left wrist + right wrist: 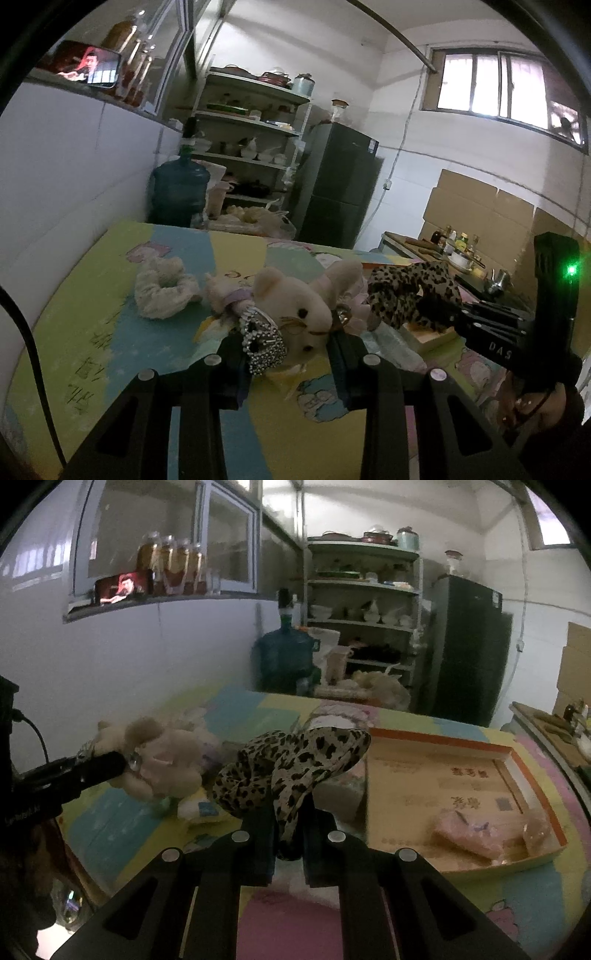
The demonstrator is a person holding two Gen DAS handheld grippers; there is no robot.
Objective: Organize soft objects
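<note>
Early yet: left gripper (291, 347) clamps the plush cat (291, 306), right gripper (288, 830) pinches the leopard scrunchie (280, 771) (fluffy scrunchie (162, 291) waits mid-table), box (436, 746) holding only pink items.

home kitchen / storage room
white metal shelf of bowls (364, 616), dark fridge (341, 184), blue water jug (180, 192), counter with condiment bottles (452, 242).

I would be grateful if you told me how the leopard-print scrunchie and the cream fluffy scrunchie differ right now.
The leopard-print scrunchie is smooth, spotted fabric; the cream fluffy scrunchie is plain and fuzzy. The leopard one is pinched in the right gripper and lifted, while the cream one lies untouched on the colourful mat. Both are soft fabric rings.
</note>
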